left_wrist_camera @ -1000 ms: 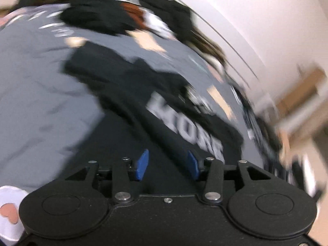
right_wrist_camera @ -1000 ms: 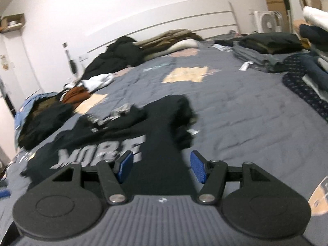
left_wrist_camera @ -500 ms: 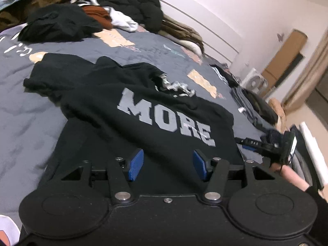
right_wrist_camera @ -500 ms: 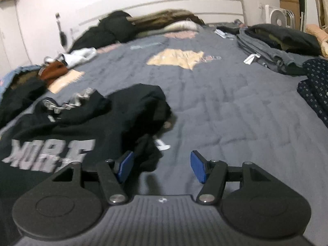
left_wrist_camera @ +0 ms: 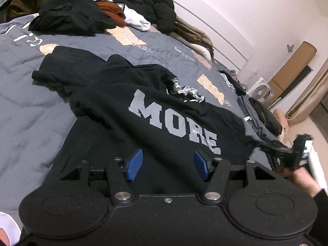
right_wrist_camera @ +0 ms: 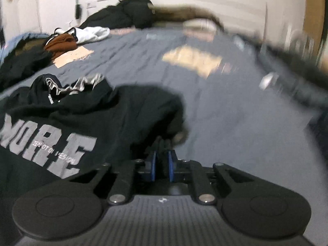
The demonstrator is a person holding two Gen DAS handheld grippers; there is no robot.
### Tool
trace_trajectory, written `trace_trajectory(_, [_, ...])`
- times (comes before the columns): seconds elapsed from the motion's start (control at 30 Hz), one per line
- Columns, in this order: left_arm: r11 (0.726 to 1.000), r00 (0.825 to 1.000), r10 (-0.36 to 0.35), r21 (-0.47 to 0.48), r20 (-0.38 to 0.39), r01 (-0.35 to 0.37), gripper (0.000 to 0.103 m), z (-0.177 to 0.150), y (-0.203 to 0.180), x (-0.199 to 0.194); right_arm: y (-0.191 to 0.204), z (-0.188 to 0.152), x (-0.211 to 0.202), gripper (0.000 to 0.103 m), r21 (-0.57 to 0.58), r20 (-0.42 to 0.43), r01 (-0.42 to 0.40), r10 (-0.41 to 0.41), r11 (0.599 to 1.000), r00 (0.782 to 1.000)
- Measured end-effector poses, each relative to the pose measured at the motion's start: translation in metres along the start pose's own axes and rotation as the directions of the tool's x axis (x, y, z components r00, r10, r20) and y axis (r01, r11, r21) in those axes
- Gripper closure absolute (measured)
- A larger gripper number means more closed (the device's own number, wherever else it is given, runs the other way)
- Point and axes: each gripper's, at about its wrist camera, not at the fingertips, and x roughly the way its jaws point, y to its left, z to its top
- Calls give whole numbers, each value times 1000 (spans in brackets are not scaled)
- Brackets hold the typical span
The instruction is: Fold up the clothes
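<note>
Black T-shirt [left_wrist_camera: 127, 94] lies crumpled mid-frame on the grey bed [left_wrist_camera: 26, 106]. We judge it light, limp, non-slip; best gripped at hem or sleeve edge. Right tongs [right_wrist_camera: 162, 165] are closing on its sleeve; left tongs [left_wrist_camera: 167, 165] hover spread above the hem.

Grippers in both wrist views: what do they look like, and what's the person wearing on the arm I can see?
Both are matte black. The left gripper and right gripper each have two round housings, silver pivot screws on angled linkage arms and ribbed blue pads. The right one's body is ridged grey-black. The arm at the left view's edge wears a dark sleeve.
</note>
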Motion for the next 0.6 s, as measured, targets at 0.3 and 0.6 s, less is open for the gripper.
trace_trajectory(0.3, [999,999,-13,34,-45,14,48,-6,-6,4,-40,-21,-23,88,-163,-212,78,-112,984,971])
trace_trajectory(0.6, [999,998,7,41,-67,-5,46,-9,-6,11,-98,-31,-16,60,264,-98,-5,31,965,995])
